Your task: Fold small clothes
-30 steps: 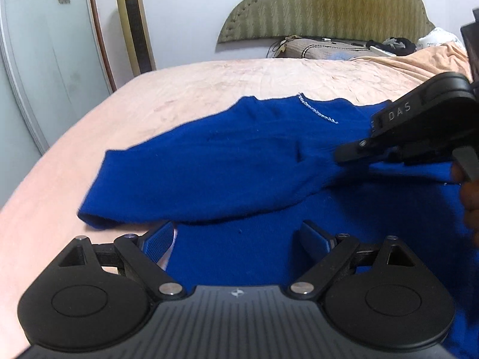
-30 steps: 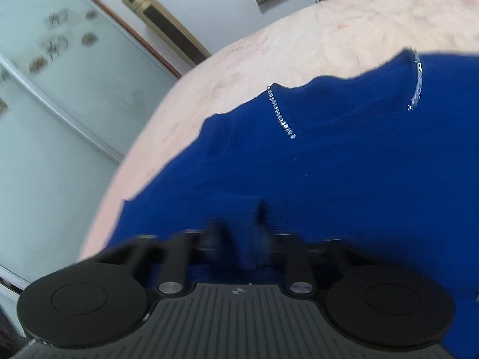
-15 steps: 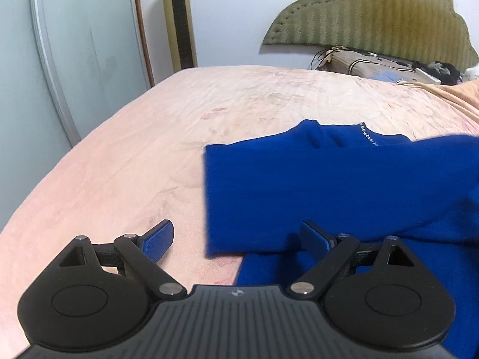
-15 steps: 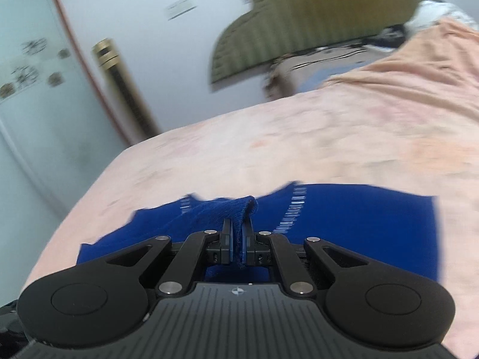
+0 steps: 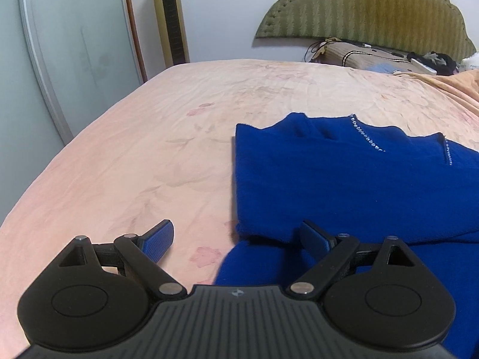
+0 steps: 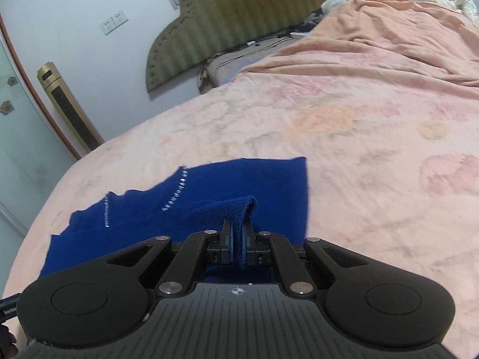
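A blue knit sweater point(image 5: 344, 176) with a beaded neckline lies on the pink bed, its left sleeve folded across the body. My left gripper point(image 5: 236, 237) is open and empty, low over the sweater's near left edge. In the right wrist view the sweater point(image 6: 179, 206) lies ahead. My right gripper point(image 6: 236, 239) is shut on a raised fold of its blue fabric, which sticks up between the pads.
The pink floral bed sheet point(image 5: 149, 155) spreads to the left and far side. An orange blanket point(image 6: 389, 30) is heaped at the right. A green headboard point(image 5: 374, 9), a pillow with cables, a gold tower fan point(image 5: 170, 18) and a glass door point(image 5: 45, 59) stand beyond.
My right gripper has carried the sleeve across the sweater's body to the right. The left gripper drew back to the left and stayed open.
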Demonstrator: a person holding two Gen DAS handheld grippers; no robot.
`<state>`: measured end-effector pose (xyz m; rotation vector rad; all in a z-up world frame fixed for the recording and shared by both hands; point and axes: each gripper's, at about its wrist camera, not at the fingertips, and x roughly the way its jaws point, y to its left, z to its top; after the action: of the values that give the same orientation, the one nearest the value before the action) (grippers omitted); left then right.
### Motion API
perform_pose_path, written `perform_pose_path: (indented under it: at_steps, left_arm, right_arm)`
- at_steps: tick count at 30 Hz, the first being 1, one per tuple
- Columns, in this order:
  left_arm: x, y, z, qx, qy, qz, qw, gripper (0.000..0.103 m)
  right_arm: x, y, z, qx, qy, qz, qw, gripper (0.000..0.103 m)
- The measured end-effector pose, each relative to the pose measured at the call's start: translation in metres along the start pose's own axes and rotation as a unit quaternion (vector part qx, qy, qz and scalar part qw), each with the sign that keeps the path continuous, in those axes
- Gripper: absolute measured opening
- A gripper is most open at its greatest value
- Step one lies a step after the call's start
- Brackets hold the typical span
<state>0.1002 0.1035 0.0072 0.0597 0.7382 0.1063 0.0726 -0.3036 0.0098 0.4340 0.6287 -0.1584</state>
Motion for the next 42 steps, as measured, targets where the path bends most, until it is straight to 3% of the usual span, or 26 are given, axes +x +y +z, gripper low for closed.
perform_pose_path:
  at_steps: [2, 3, 4, 6, 8, 10, 14, 16, 18, 23, 25, 30, 34, 37, 42]
  left_arm:
    - [0.001, -0.005, 0.001, 0.006, 0.001, 0.0, 1.0, 0.092]
    - [0.002, -0.007, 0.001, 0.01, 0.003, 0.0, 0.9999, 0.092]
    - [0.003, -0.009, 0.001, 0.012, 0.004, 0.0, 0.9999, 0.092]
    - [0.001, -0.012, 0.001, 0.014, 0.005, -0.003, 0.9999, 0.092]
    - [-0.001, -0.015, 0.0, 0.015, 0.004, -0.009, 0.9998, 0.092]
    - [-0.002, -0.02, 0.0, 0.022, 0.003, -0.011, 0.9997, 0.092]
    - [0.0, -0.028, -0.002, 0.034, 0.006, -0.004, 0.9994, 0.092]
    - [0.001, -0.028, -0.003, 0.032, 0.009, -0.004, 0.9994, 0.092]
    - [0.001, -0.027, -0.005, 0.03, 0.011, -0.004, 0.9995, 0.092]
    - [0.003, -0.028, -0.006, 0.028, 0.015, -0.004, 0.9995, 0.092]
    - [0.003, -0.029, -0.007, 0.027, 0.016, -0.006, 0.9995, 0.092]
    - [0.004, -0.029, -0.011, 0.03, 0.02, -0.006, 0.9993, 0.092]
    - [0.005, -0.028, -0.015, 0.024, 0.019, -0.008, 0.9995, 0.092]
    - [0.006, -0.027, -0.02, 0.02, 0.009, -0.005, 0.9997, 0.096]
    - [0.005, -0.021, -0.034, 0.005, -0.024, -0.009, 0.9997, 0.1]
  right_arm:
    - [0.002, -0.003, -0.002, -0.002, 0.007, -0.01, 1.0, 0.009]
    - [0.003, -0.003, -0.002, -0.005, 0.015, -0.014, 1.0, 0.019]
    - [0.004, -0.003, -0.003, -0.008, 0.016, -0.03, 0.999, 0.02]
    - [-0.003, 0.001, -0.005, -0.02, -0.011, -0.069, 0.997, 0.03]
    - [-0.011, 0.009, -0.006, -0.037, -0.047, -0.092, 0.994, 0.029]
    - [-0.013, 0.025, -0.01, -0.071, -0.051, -0.068, 0.994, 0.029]
    - [0.01, 0.044, -0.02, -0.111, 0.01, -0.023, 0.994, 0.034]
    - [0.022, 0.04, -0.024, -0.101, 0.029, -0.041, 0.994, 0.036]
    - [0.018, 0.039, -0.027, -0.094, 0.017, -0.049, 0.994, 0.037]
    - [0.01, 0.051, -0.031, -0.131, 0.006, -0.046, 0.99, 0.055]
    - [0.013, 0.047, -0.033, -0.129, 0.024, -0.056, 0.99, 0.055]
    - [-0.006, 0.043, -0.041, -0.113, 0.001, -0.044, 0.993, 0.056]
    - [-0.011, 0.046, -0.055, -0.122, 0.012, -0.04, 0.992, 0.059]
    - [-0.013, 0.051, -0.073, -0.144, 0.015, -0.035, 0.989, 0.071]
    - [-0.013, 0.064, -0.094, -0.2, 0.011, -0.037, 0.979, 0.103]
